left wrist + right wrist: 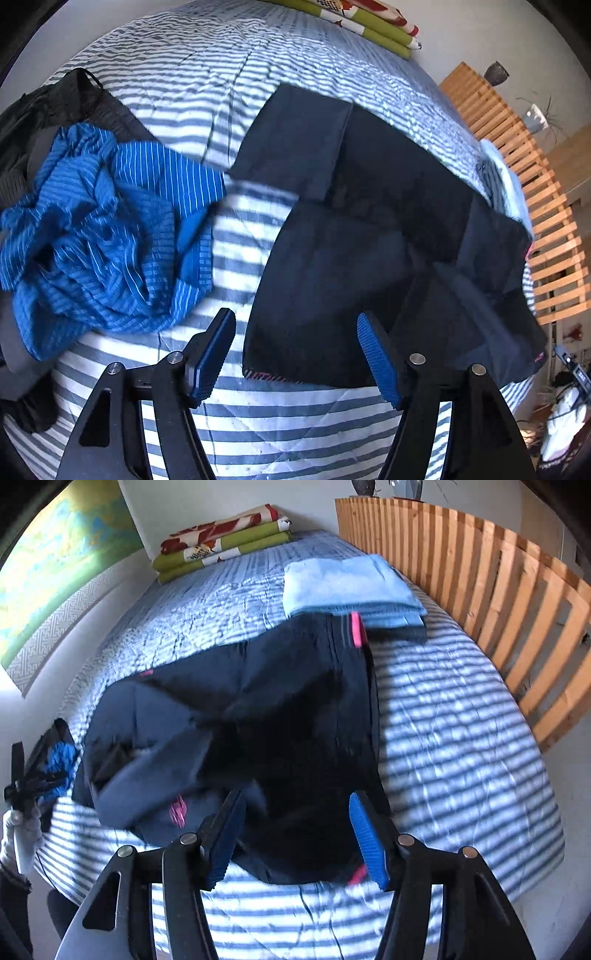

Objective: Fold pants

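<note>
Dark navy pants (369,236) with pink trim lie folded over on the striped bedspread (240,424). In the left wrist view my left gripper (295,354) is open just above the pants' near edge, with only the hem and bedspread between its blue pads (376,358). In the right wrist view the same pants (258,709) lie bunched, a pink strip at their far end. My right gripper (295,838) is open over the near end of the pants, the cloth lying loose between its pads without being pinched.
A crumpled blue striped garment (99,229) and dark clothing (48,110) lie left of the pants. Folded light blue towels (347,587) sit by the wooden slatted headboard (480,590). A folded green and red blanket (221,542) rests at the far end of the bed.
</note>
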Demonstrator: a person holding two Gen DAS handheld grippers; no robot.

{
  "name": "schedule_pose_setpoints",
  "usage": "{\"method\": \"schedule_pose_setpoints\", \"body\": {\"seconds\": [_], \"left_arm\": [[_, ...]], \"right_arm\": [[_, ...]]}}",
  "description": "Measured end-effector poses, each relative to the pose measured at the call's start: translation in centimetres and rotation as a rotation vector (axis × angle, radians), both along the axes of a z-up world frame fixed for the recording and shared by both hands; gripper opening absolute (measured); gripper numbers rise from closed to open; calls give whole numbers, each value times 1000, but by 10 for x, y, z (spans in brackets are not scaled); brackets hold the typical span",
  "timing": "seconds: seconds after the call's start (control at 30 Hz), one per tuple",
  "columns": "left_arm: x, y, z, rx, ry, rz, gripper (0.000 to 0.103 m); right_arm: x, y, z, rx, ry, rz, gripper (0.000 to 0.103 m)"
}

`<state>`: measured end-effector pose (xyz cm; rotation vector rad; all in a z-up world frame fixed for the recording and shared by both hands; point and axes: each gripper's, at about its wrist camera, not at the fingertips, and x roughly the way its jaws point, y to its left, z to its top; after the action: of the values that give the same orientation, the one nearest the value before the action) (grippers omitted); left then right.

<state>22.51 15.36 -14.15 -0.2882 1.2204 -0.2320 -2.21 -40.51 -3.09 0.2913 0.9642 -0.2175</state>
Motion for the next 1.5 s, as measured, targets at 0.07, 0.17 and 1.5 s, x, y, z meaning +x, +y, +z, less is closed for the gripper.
{"method": "schedule_pose_setpoints", "body": {"seconds": [0.07,0.17,1.5], "left_arm": [[-4,-4,-8,-9,15,5,73],[-6,-14,-21,-7,33,-9,72],[-137,100,114,-128,-60,106,16]], "right_arm": [[-10,-5,-11,11,17,-25,57],[-15,-21,-29,49,48,-69,59],[-60,-45,-7,-20,137,-105,28]]}}
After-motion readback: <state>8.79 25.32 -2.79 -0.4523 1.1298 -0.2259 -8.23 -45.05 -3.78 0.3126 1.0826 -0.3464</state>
